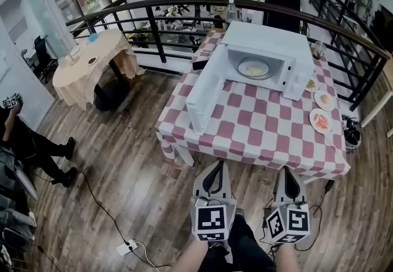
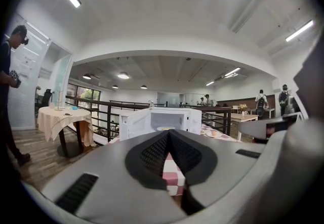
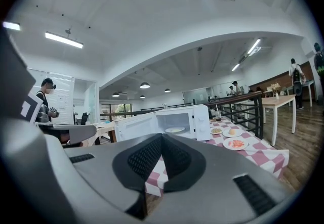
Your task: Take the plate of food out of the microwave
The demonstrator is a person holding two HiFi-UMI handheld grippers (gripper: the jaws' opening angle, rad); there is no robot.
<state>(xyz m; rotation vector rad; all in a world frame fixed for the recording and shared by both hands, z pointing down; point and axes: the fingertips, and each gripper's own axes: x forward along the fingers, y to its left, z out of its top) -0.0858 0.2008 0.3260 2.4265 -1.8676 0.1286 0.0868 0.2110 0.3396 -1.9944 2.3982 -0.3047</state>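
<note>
- You are holding the left gripper (image 1: pixel 214 165) low in front of you, short of the table (image 1: pixel 258 136) and pointing toward it. Its jaws are meeting at the tips with nothing between them.
- You are holding the right gripper (image 1: pixel 288 171) just beside it (the two are running roughly parallel). Its jaws are pressing together too, and they are empty.
- The microwave (image 1: pixel 267 40) is sitting on the far part of the table, which is wearing a red-and-white checked cloth.
- Its door (image 1: pixel 206 96) is hanging wide open, swung out to the left in the head view.
- The plate of food (image 1: pixel 253 68) is resting on the floor of the microwave's cavity. It is well apart from both grippers, and neither is touching it.
- Other plates (image 1: pixel 321 121) are lying on the cloth to the right of the microwave, near the table's right edge. The nearest one is carrying something reddish.
- A bottle (image 1: pixel 231 11) is standing behind the microwave, by the table's far edge.
- A dark railing (image 1: pixel 153 28) is curving behind the table.
- A round table (image 1: pixel 92 68) under a beige cloth is standing off to the left.
- A person (image 1: pixel 37 145) in dark clothes is showing at the left edge of the head view, on the wood floor (image 1: pixel 123 166).
</note>
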